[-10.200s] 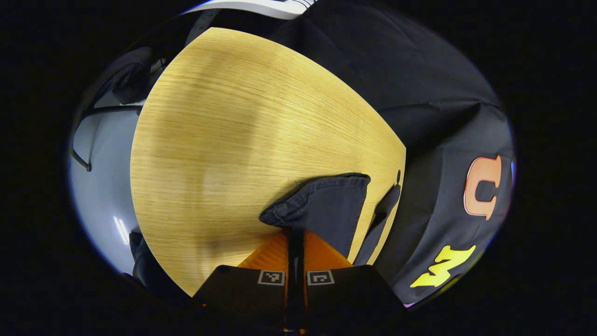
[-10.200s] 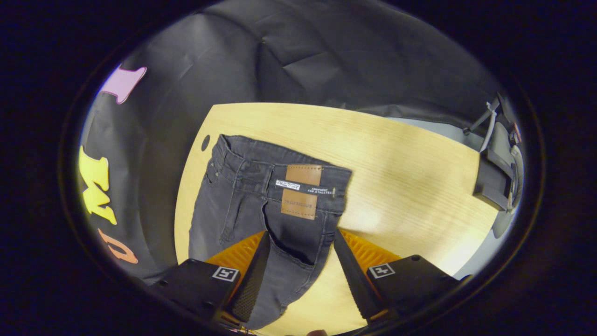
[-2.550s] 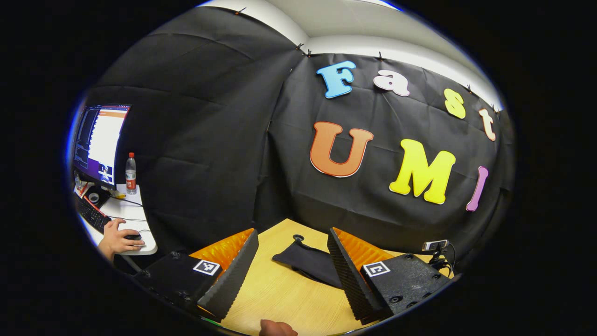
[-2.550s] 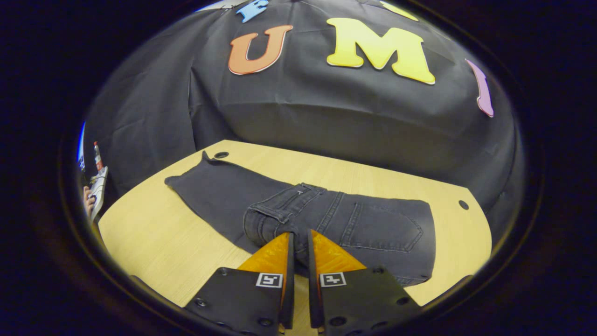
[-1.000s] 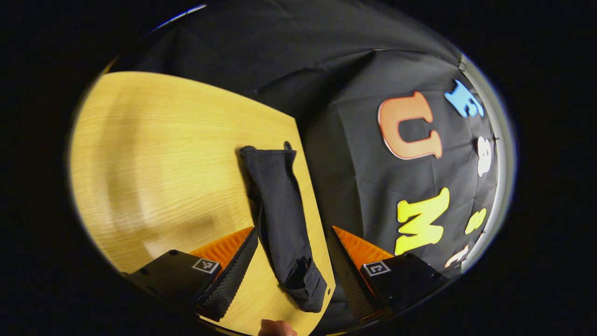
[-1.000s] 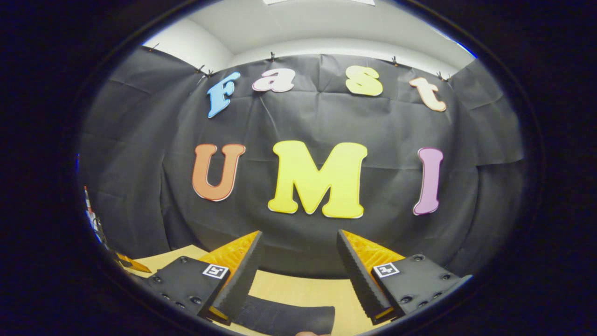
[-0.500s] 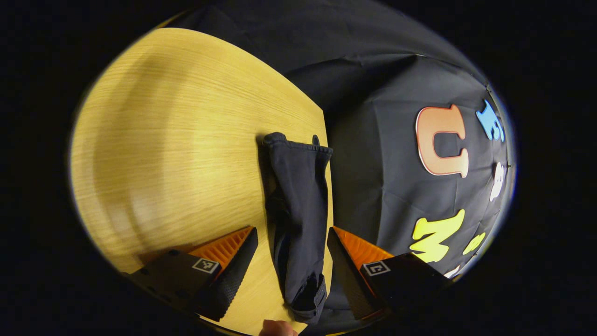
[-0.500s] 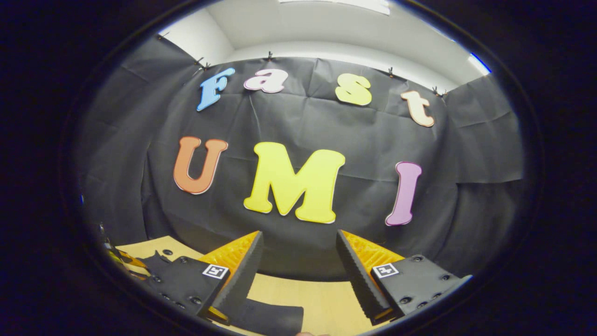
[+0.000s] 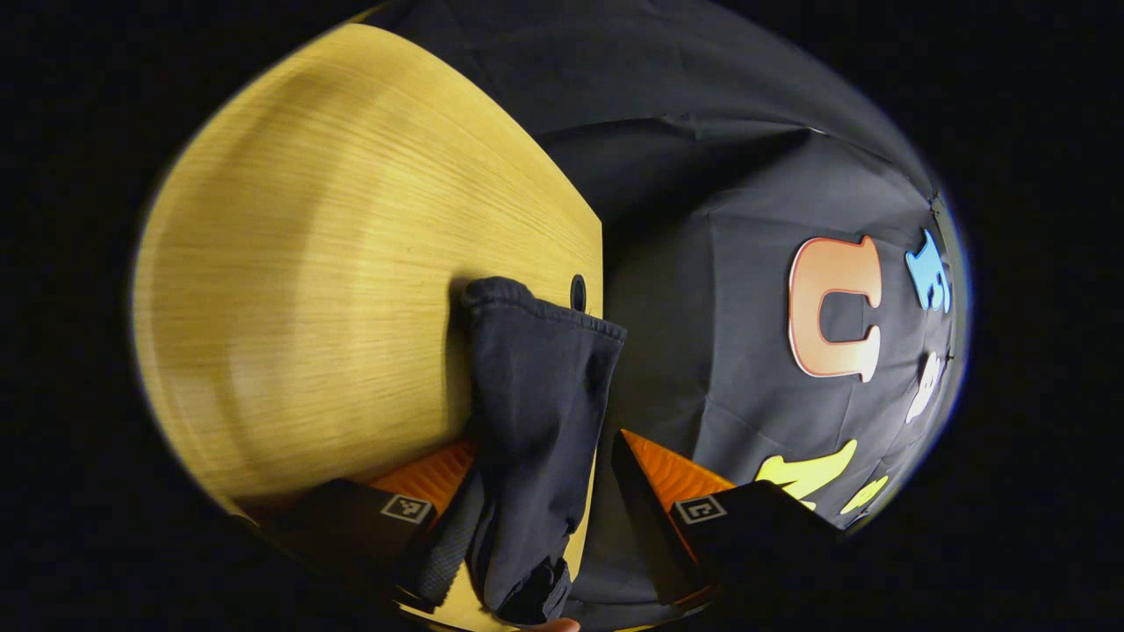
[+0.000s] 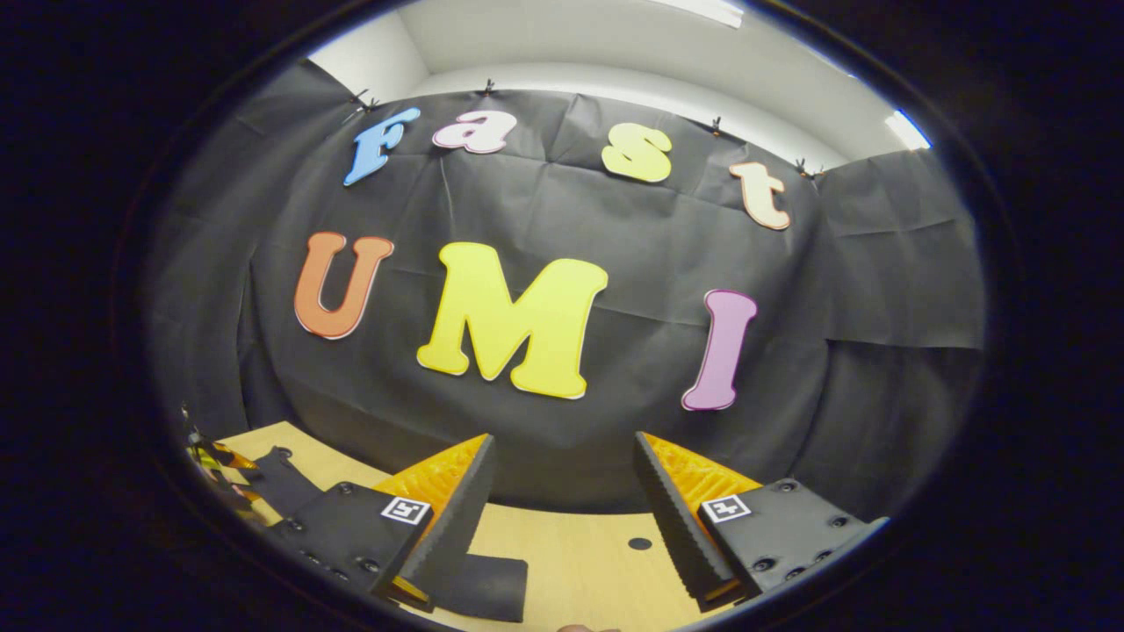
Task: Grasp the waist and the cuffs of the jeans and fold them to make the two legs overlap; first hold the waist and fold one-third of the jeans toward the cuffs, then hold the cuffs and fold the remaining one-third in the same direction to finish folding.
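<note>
A pale wooden table [image 9: 334,263] with fine straight grain takes up the left of the left gripper view, its far edge meeting the black cloth wall [image 9: 702,175] of the booth. A small round hole [image 9: 578,292] sits near that edge. The dark jeans [image 9: 536,395] lie along the table's edge by the wall, the hemmed cuff end just beside the hole and the leg running back toward the camera. The left gripper [image 9: 536,518] stands wide open astride the leg, one finger on each side; whether either finger touches the cloth cannot be told

In the right gripper view the black cloth wall [image 10: 878,290] hangs in creases, pinned below a white wall and ceiling [image 10: 571,44]. The right gripper [image 10: 562,518] is also wide open and holds nothing, raised above the table [image 10: 580,553], where another round hole [image 10: 640,543] shows between its fingers. A folded dark part of the jeans [image 10: 483,588] lies on the wood behind its left finger, and another dark corner [image 10: 281,478] shows at the far left, where the other gripper's tip [image 10: 211,461] appears
</note>
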`<state>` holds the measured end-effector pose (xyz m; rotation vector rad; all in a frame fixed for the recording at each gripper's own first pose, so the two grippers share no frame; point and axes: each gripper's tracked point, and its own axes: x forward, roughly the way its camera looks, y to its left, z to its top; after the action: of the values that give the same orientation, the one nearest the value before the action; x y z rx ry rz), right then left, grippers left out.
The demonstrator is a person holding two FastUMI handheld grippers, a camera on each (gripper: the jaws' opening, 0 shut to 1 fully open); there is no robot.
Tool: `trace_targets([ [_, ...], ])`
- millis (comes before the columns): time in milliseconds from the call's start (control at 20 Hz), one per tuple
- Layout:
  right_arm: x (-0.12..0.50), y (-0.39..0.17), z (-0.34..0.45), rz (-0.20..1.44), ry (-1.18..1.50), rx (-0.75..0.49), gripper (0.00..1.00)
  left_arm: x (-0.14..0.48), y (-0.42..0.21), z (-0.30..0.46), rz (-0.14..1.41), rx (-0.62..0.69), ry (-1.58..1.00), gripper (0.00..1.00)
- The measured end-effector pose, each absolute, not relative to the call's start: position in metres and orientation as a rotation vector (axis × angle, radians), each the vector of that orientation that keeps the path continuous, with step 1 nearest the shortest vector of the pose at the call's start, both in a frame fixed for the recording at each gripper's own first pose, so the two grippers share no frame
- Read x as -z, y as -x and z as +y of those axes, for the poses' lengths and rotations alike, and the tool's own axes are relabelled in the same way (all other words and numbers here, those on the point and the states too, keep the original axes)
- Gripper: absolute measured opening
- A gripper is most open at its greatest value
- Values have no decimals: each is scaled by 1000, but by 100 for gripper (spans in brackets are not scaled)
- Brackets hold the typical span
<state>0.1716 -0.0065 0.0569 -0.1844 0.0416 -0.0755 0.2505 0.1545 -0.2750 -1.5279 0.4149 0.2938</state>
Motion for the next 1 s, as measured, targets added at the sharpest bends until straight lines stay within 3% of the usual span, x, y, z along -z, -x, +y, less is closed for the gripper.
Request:
trace_targets([
  [150,-54,-167,-16,52,197,94,96,294,-251,153,474,-351,1522,4],
  [200,-53,-166,-18,55,201,98,96,292,-246,152,493,-340,1472,10],
  [300,-51,-164,-21,64,201,101,96,288,-246,146,517,-313,1365,4],
  [500,-43,-161,-20,86,189,94,98,266,-250,145,535,-268,1204,4],
  [700,-44,-158,-19,88,191,79,94,228,-250,132,518,-235,989,4],
  [1000,-39,-146,-41,108,145,101,96,153,-253,88,416,-149,719,4],
])
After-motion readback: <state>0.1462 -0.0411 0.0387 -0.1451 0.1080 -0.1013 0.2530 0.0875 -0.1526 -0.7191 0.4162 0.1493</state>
